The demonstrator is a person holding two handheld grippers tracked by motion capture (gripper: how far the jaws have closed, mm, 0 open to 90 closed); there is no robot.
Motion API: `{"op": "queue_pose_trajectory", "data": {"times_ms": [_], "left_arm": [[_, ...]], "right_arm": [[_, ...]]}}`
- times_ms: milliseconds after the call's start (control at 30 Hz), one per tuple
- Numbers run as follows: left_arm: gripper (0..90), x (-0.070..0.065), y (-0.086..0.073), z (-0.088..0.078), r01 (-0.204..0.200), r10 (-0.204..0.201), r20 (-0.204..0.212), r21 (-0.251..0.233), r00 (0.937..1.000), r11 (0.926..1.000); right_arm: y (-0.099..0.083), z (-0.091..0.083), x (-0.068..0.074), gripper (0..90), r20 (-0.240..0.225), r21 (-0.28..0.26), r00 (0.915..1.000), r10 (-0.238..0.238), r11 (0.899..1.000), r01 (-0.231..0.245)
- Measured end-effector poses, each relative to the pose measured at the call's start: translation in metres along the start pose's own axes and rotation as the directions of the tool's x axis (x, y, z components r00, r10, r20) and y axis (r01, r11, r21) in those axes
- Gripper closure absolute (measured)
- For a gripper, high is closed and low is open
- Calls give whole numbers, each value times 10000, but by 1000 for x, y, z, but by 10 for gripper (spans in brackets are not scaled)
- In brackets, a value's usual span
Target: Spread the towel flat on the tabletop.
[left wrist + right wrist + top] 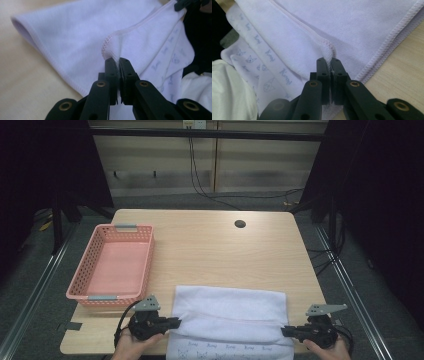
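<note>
We work at a pale wooden table [220, 250] with dark curtains on both sides and a panelled wall beyond. At the near edge, our left gripper [176, 322] is clenched on the left end of a white towel [230, 312], and our right gripper [285, 331] is pinched on its right end. The gripper views add what the high view blurs: each pair of jaws bites a stitched hem corner [110, 42], and a printed layer lies beneath. Farther left, a pink basket [80, 277] stands on the table; a round hole [240, 224] lies far right.
</note>
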State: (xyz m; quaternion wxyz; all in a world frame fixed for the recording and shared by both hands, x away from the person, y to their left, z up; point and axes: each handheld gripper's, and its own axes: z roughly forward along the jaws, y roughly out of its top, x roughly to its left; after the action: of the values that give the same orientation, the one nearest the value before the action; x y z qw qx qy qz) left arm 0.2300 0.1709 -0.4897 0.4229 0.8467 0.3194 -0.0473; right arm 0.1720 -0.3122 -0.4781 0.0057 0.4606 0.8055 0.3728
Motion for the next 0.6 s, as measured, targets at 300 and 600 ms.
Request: {"op": "queue_pose_trajectory", "data": {"times_ms": [300,600], "left_arm": [[862,5,1,10,-55,69,-255,571,9997,9984],[872,22,22,25,133,-104,-1134,250,9935,9996]], "right_arm": [[5,17,-1,878,238,719,9997,36,9974,-53],[20,24,-14,884,897,487,9959,143,9986,-187]]}}
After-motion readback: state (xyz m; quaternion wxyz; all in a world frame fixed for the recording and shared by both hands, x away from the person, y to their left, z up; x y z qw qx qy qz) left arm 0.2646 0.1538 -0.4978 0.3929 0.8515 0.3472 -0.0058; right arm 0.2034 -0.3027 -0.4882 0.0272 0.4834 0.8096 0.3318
